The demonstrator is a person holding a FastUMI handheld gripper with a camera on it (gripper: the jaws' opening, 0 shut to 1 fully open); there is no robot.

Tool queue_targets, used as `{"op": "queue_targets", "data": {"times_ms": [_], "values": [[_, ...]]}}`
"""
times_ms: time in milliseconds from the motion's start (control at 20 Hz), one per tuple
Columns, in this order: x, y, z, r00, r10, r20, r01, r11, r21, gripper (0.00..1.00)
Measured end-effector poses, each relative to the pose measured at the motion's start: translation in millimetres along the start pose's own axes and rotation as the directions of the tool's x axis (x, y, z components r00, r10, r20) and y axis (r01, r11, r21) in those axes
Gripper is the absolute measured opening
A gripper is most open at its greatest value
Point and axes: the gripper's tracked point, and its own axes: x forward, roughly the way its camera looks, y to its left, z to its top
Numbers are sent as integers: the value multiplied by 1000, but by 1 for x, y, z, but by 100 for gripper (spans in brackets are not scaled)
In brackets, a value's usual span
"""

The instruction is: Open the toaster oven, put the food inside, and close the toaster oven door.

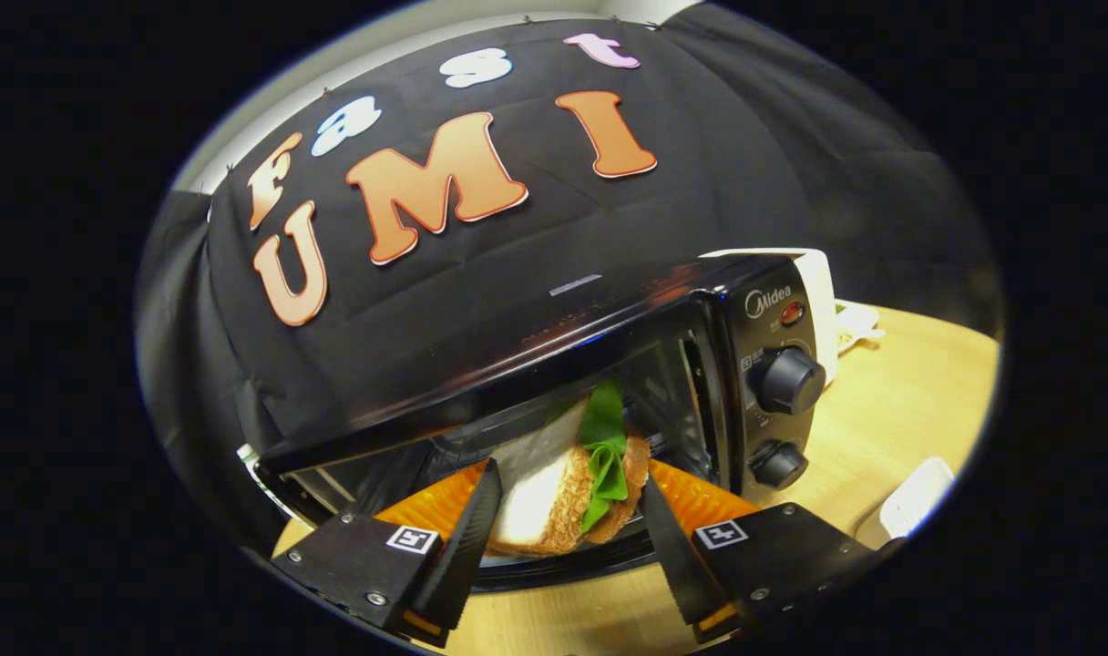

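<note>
Item: sandwich (568,497), bread with green leaf, which we find clamped between the gripper (568,506) fingers, both pressing its sides. It sits at the open mouth of the toaster oven (773,364), above an orange tray (700,501). The oven stands on the wooden bench (900,410).

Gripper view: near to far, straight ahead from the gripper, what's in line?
gripper, fingers either side of the sandwich → orange tray under it → open toaster oven cavity → black cloth wall.
</note>
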Motion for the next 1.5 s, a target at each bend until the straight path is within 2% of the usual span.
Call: {"op": "queue_targets", "data": {"times_ms": [100, 350, 450, 600, 900, 1050, 1250, 1500], "values": [[1, -3, 0, 1000, 0, -9, 0, 1000, -17, 95], [-16, -21, 12, 1000, -7, 24, 9, 995, -101, 97], [-17, -33, 11, 999, -41, 17, 43, 989, -140, 97], [-21, -34, 6, 1000, -30, -4, 29, 985, -168, 97], [-66, -37, 2, 997, 42, -60, -55, 972, -229, 97], [-104, -36, -9, 987, 126, -103, -147, 962, -231, 97], [-135, -55, -26, 977, 154, -150, -187, 954, -234, 97], [-165, -56, -65, 946, 192, -263, -257, 937, -239, 97]]}}
